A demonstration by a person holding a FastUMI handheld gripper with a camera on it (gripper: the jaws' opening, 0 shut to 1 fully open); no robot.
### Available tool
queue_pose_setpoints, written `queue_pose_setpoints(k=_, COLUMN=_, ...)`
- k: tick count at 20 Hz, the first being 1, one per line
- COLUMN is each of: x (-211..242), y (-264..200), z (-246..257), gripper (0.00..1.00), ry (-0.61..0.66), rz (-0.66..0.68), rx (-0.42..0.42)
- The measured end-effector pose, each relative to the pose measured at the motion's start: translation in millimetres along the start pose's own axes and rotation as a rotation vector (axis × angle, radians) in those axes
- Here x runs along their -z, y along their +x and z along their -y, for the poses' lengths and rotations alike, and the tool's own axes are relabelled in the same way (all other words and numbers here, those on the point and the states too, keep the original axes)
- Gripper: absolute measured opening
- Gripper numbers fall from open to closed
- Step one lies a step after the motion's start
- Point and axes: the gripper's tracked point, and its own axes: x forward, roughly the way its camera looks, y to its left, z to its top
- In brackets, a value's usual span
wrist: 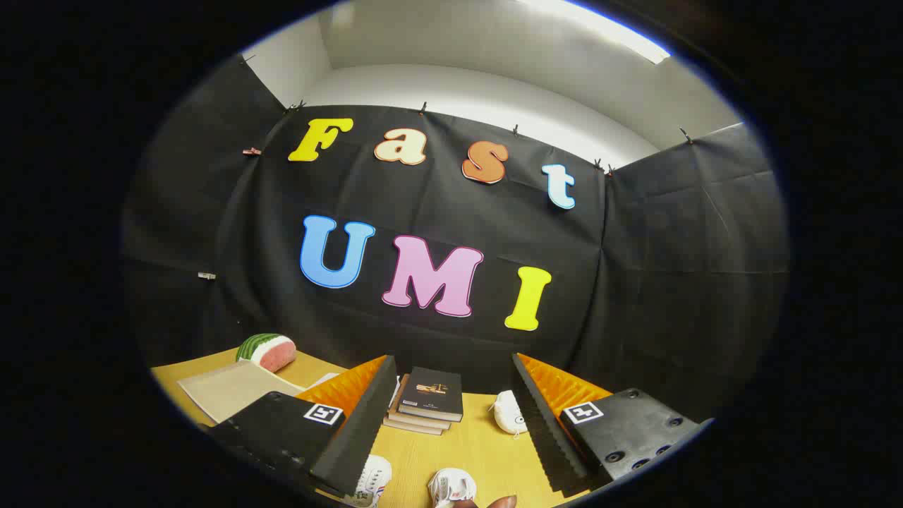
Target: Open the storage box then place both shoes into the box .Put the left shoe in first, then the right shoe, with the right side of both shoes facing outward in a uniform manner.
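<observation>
White shoes, two [372, 480] [451, 486], between open jaws, three stacked books [427, 406] beyond

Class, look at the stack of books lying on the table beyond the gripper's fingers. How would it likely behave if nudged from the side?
The stack of books lies flat on the table, so it probably won't tip. Its books sit slightly offset, so the top book may slide off first. The open gripper isn't touching it.
</observation>
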Motion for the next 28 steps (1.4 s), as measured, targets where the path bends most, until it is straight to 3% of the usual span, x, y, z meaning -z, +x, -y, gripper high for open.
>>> queue_pose_setpoints(k=16, x=7.2, y=0.7, z=-5.4, gripper=0.97, ry=-0.050, rz=-0.025, rx=-0.034)
queue_pose_setpoints(k=19, x=20.6, y=1.7, z=-49.9, gripper=0.97, ry=0.037, rz=-0.092, rx=-0.236)
queue_pose_setpoints(k=23, x=55.3, y=-10.9, z=-116.6, gripper=0.97, ry=0.266, rz=-0.272, rx=-0.539)
queue_pose_setpoints(k=25, x=84.2, y=-19.0, z=-145.3, gripper=0.97, ry=0.386, rz=-0.409, rx=-0.640)
queue_pose_setpoints(k=28, x=133.4, y=-31.7, z=-183.6, gripper=0.98, ry=0.544, rz=-0.626, rx=-0.716)
